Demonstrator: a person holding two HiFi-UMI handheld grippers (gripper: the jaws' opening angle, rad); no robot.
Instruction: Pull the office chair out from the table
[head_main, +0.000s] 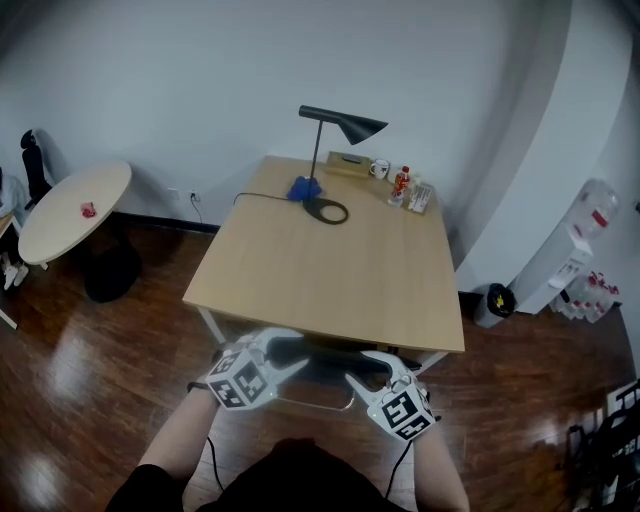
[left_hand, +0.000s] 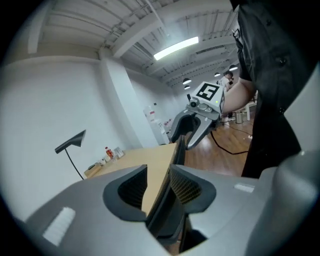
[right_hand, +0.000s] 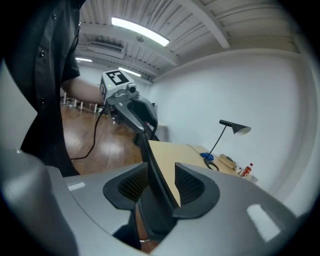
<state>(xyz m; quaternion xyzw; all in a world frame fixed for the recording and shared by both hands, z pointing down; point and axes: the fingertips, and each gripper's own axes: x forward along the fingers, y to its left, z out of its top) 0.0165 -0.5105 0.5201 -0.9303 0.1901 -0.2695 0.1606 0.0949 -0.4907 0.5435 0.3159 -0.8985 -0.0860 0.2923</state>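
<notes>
office chair tucked under the near edge of the surface. left claw open, straddling the chair's back edge; right claw open too, same edge in its gap, nothing pinched yet. this looks like the grasp step. next: squeeze both shut, then draw straight back towards the body.

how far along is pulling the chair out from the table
Done: the left gripper and right gripper each straddle the backrest top edge of the dark office chair. In hand: the grasp; both sets of fingers are open, not clamped. Left: closing and the whole pull, as the chair sits tucked under the light wooden table.
</notes>
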